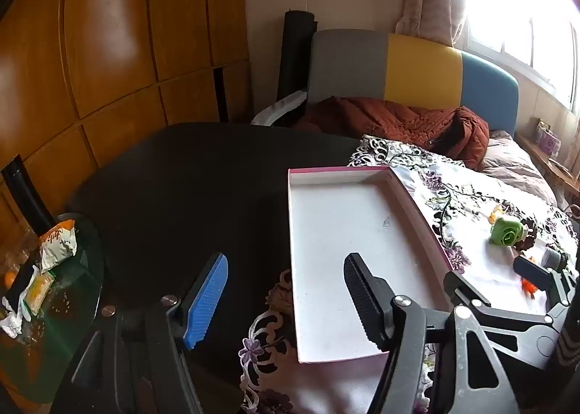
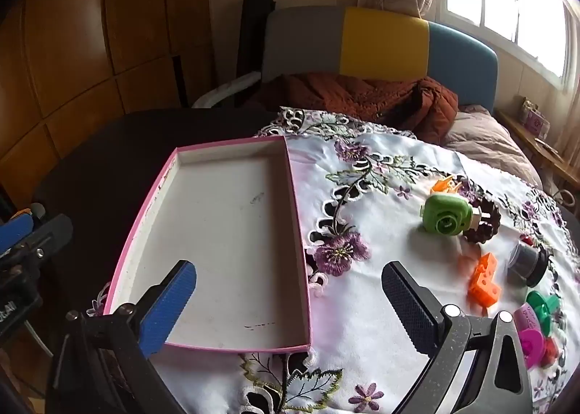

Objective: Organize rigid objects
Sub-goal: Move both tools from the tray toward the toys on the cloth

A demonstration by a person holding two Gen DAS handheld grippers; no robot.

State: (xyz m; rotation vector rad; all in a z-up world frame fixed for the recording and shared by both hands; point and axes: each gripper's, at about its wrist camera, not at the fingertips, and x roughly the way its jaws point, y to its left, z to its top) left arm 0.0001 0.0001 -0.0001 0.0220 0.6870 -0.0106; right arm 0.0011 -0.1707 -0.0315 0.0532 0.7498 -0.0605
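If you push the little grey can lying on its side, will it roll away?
Probably yes. The grey can lies on its round side, so a nudge across it would likely roll it. The soft embroidered cloth may slow it. It looks small and likely light, and its smooth side might slip between jaws.

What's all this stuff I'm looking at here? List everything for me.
box lid: one, pink rim, white inside, empty, half on the embroidered cloth
embroidered cloth: one, white with purple flowers, over the dark table
green toy: one, right of the box lid
orange block: one, nearer than the green toy
grey spool: one, right of the orange block
small pink and green pieces: several, cloth's right edge
rust quilted jacket: one, on the bed behind
left gripper: open, empty
right gripper: open, empty
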